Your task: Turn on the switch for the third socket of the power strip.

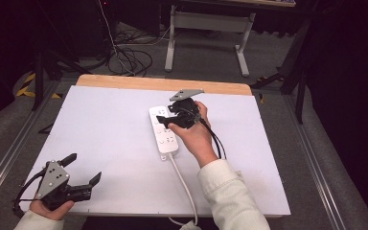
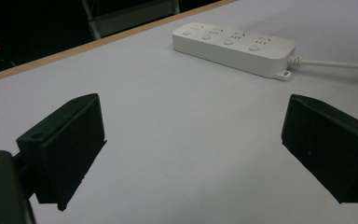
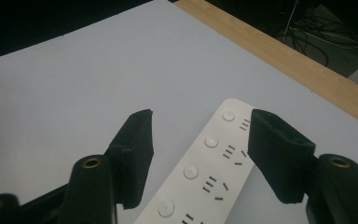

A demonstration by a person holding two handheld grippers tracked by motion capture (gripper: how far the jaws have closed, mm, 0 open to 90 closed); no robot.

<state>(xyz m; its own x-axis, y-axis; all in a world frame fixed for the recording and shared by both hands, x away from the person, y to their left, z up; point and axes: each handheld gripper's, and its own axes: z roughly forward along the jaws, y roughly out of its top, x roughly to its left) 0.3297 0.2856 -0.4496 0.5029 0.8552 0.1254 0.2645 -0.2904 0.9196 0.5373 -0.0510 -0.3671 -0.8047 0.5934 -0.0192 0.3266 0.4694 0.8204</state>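
- High view: a white power strip (image 1: 164,133) lies near the middle of a white table top (image 1: 110,134), its long side running away from the person, with its white cord (image 1: 184,184) trailing back toward the near edge.
- The right gripper (image 1: 172,115) hangs over the far half of the strip, held by the person's right hand (image 1: 194,139); a light sleeve (image 1: 230,196) covers the forearm.
- Its jaws are spread apart and pinch nothing.
- A grey three-cornered plate (image 1: 186,94) sits on top of that gripper, and a black cable (image 1: 216,141) loops down past the wrist.
- The left gripper (image 1: 82,168) is at the near left corner of the table, well apart from the strip, held by the left hand (image 1: 50,207).
- Its jaws are also spread wide, with nothing between them.
- Right gripper view: the strip (image 3: 205,172) runs up between the two black jaws, showing a row of round buttons (image 3: 190,172) beside the socket slots; whether either jaw touches it cannot be told.
- A wooden edge (image 3: 289,60) borders the far side of the white top.
- Left gripper view: the strip (image 2: 235,46) lies far ahead on the table (image 2: 177,140), with its cord (image 2: 335,64) leaving to the right.
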